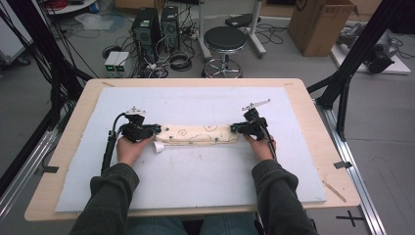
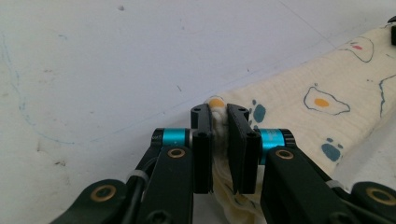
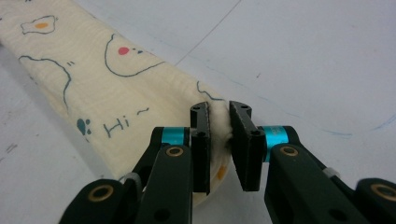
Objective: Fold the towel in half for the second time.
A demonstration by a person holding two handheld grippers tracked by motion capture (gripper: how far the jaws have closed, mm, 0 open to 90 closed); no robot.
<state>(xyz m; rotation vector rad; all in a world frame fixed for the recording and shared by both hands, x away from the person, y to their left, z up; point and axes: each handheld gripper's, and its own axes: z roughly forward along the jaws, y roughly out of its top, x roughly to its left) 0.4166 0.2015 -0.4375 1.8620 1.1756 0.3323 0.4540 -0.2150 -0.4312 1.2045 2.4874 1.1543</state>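
A cream printed cloth [image 1: 200, 134], folded into a long narrow band, lies across the middle of the white mat [image 1: 195, 186], parallel to the mat's near edge, on the wooden table [image 1: 318, 122]. The left gripper [image 1: 155, 129] pinches the band's left end; in the left gripper view its jaws are clamped on bunched fabric [image 2: 219, 140]. The right gripper [image 1: 235, 129] pinches the right end, jaws pressed onto the fabric edge [image 3: 219, 126]. A small white tag [image 1: 158, 146] protrudes near the left end, toward the near edge. Each hand [image 1: 129, 149] rests on the mat.
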